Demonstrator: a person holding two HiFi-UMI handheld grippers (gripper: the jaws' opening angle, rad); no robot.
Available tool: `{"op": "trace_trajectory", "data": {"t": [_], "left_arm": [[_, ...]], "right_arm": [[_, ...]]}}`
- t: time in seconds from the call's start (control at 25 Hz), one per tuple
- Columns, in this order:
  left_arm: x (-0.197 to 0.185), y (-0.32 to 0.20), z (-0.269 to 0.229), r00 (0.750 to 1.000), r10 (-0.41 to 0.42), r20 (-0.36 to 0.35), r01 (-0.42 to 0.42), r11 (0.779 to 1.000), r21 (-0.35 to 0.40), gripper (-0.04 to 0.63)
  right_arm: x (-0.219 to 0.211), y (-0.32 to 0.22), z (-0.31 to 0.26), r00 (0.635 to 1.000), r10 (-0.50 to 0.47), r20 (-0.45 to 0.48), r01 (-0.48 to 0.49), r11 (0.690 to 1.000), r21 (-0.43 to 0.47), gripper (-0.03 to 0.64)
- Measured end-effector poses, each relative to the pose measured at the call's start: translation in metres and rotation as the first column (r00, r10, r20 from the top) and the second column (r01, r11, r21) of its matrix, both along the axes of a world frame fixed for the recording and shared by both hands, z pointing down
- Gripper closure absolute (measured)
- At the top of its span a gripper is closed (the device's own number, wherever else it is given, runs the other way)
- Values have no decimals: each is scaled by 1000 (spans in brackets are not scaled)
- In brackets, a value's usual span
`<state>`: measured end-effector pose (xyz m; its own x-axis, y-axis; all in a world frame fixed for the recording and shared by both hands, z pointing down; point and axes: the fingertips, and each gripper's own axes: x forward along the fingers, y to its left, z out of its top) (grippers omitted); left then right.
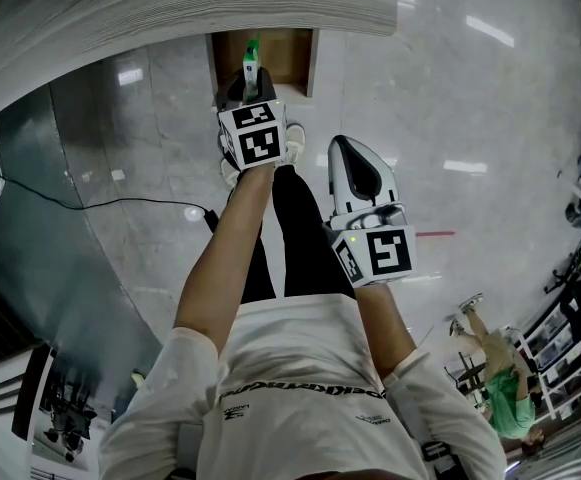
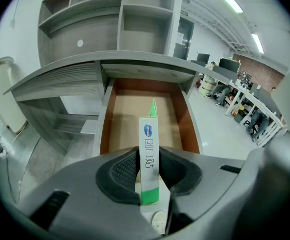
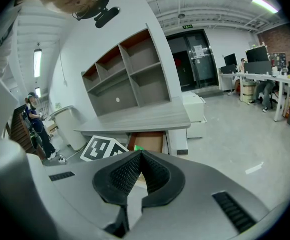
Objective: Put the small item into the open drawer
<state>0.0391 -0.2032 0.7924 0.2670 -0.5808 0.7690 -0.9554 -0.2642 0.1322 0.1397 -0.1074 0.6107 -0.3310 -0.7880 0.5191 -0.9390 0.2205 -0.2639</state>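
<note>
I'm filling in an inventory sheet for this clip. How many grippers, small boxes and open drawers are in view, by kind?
grippers: 2 (left gripper, right gripper)
small box: 1
open drawer: 1
total: 4

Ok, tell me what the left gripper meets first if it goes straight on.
Probably the bare floor of the open drawer: the left gripper, shut on the slim box, points into it. Depth is unclear.
</note>
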Motion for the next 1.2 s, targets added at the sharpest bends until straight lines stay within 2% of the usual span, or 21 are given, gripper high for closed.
{"op": "trace_trajectory", "data": {"t": [0.64,1.2], "left_arm": [[0,2,11,1000,10,17,-9,1000,-27,469],[2,6,-13,999,38,8,-38,999,-6,460]], "right_arm": [[1,-1,-2,1000,11,5,-11,1000,2,589],[-7,4,-16,1000,24,0,-24,999,30,589]]}}
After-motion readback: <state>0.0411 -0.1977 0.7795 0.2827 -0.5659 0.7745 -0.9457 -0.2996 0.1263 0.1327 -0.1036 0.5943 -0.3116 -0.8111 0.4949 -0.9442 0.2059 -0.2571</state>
